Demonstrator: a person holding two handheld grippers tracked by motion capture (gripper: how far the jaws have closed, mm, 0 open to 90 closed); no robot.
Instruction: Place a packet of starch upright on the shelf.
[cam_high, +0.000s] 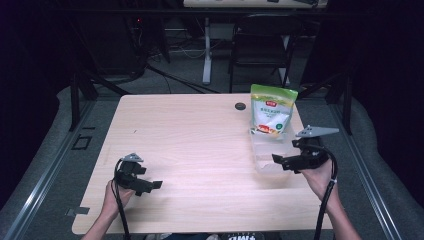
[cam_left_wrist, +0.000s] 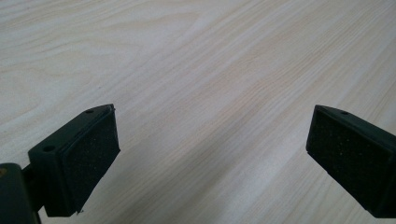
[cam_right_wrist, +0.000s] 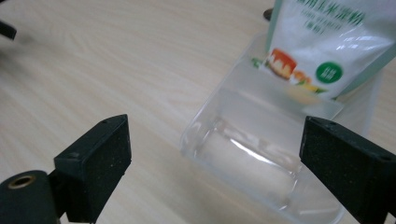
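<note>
Apparently nothing has been grasped yet: both tongs sit with their jaws spread wide and nothing between the pads. The left tongs (cam_high: 145, 184) lie low by the table's (cam_high: 200, 145) near left corner, held in the person's left hand (cam_high: 116, 196), and the left gripper view looks past two parted black pads (cam_left_wrist: 88, 158) at bare wood grain. That reads as a parked hand, kept out of the way.

The right tongs (cam_high: 290, 161) are near the table's right edge, in the right hand (cam_high: 320, 175), and point toward the clear plastic container (cam_high: 267, 150) just in front of them. In the right gripper view the container (cam_right_wrist: 261, 154) lies between the two spread jaws but farther off, not touched; its near rim is at the jaw line. It looks empty, though the clear walls make that hard to judge.

A green-and-white pouch (cam_high: 271, 111) stands upright at the container's far end, toward the right part of the table's far edge. From the right gripper view the pouch (cam_right_wrist: 327, 42) seems to rest inside or against the far wall; which of the two I cannot tell. Propped like that it stays upright, its top free to be pinched. A small dark disc (cam_high: 240, 106) lies on the table just left of the pouch.

My guess is that the right tongs are lined up for the container or pouch.
</note>
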